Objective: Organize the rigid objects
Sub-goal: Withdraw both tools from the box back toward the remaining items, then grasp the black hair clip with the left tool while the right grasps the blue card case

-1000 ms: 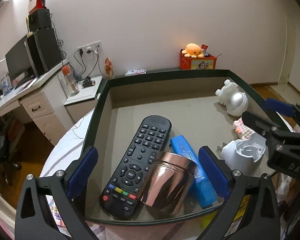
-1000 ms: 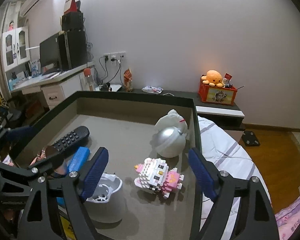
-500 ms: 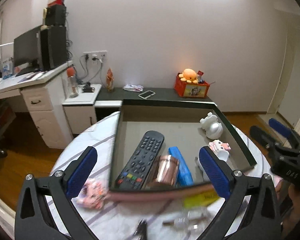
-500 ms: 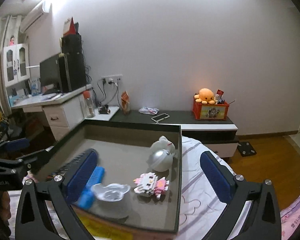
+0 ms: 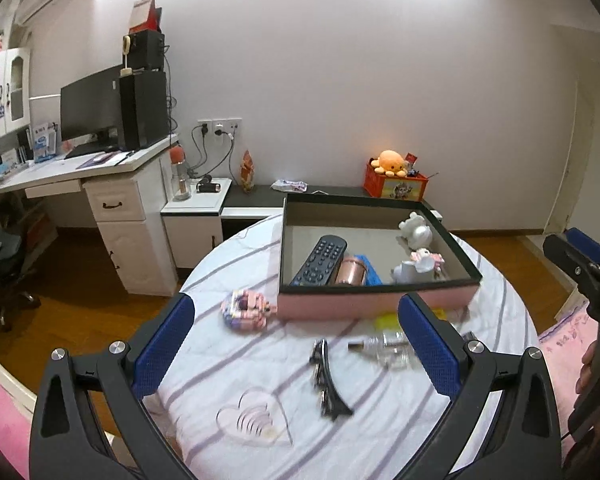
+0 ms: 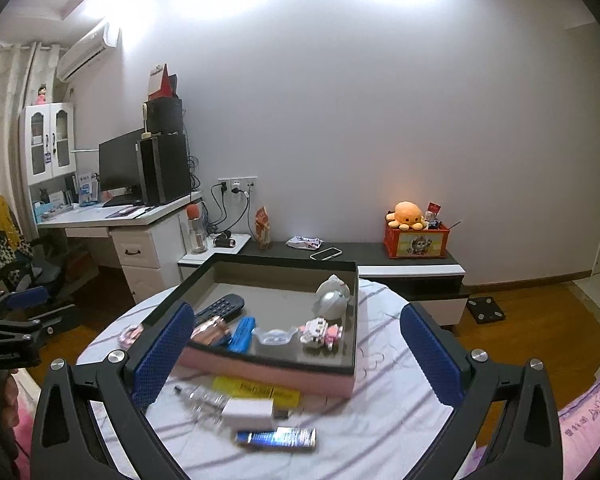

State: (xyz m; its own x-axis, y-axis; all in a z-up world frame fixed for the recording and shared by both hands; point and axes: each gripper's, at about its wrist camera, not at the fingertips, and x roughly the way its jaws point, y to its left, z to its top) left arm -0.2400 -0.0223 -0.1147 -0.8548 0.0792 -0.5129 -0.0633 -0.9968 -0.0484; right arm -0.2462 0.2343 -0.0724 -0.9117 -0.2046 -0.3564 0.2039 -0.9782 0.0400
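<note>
While both hand-held tools hang above the round table draped in a white cloth with lilac stripes (image 5: 236,364), the left gripper (image 5: 296,344) stands spread wide with nothing between its blue-padded fingers (image 5: 162,346), and the right gripper (image 6: 296,354) is likewise released and empty.

Nearest in the left wrist view lie a black hair clip (image 5: 326,380) and a clear glass bottle on its side (image 5: 384,350), its outline blurred. Left of them sits a pink and white brick-built toy (image 5: 246,308), just beside the shallow pink-sided box with a dark rim (image 5: 376,304).

From the right wrist view a dark blue rectangular packet (image 6: 278,438) lies closest, its print too smeared to read; behind it rest a white boxy charger (image 6: 248,408) and a yellow label-like strip (image 6: 256,392) with dark writing that cannot be made out.

Inside the box lie a long black remote control (image 5: 318,260), a shiny copper-coloured cylindrical cup on its side (image 5: 350,270), a bright blue oblong case (image 6: 240,334) partly hidden behind the cup, a white plastic cup-shaped piece (image 5: 406,270), a white and pink brick figure (image 6: 320,332) and a white and silver round-bodied toy (image 6: 334,298).

Beyond the table a low dark bench (image 6: 364,250) carries an orange plush octopus (image 6: 408,214) atop a red printed box (image 6: 416,242). A white desk (image 5: 100,184) with a black monitor (image 5: 90,108) stands at the left, on a wooden floor (image 5: 92,316).
</note>
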